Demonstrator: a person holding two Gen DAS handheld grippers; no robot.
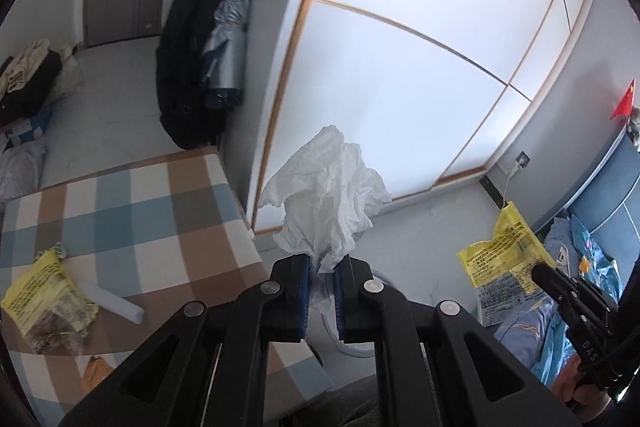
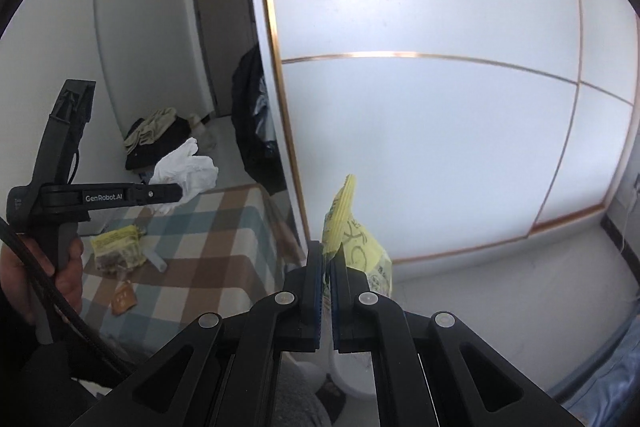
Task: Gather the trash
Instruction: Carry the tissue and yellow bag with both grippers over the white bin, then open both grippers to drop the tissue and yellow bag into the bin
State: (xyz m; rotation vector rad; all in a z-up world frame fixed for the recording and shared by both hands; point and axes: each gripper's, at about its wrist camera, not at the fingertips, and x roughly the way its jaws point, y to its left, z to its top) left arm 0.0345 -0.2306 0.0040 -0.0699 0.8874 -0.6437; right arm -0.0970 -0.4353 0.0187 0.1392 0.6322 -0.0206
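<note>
My left gripper [image 1: 322,267] is shut on a crumpled white tissue [image 1: 326,195] and holds it in the air beside the checked table. The tissue also shows in the right wrist view [image 2: 188,167]. My right gripper [image 2: 329,263] is shut on a yellow snack wrapper [image 2: 352,239], also seen in the left wrist view [image 1: 504,259]. On the checked table [image 1: 160,211] lie a second yellow wrapper [image 1: 44,303], a white paper roll [image 1: 114,301] and an orange scrap [image 1: 94,373].
A white bin with a plastic liner [image 1: 352,343] sits below my left gripper, mostly hidden. A white wardrobe with gold trim [image 1: 400,67] stands ahead. A black coat and grey umbrella [image 1: 224,47] hang at left. A blue bed [image 1: 580,267] is at right.
</note>
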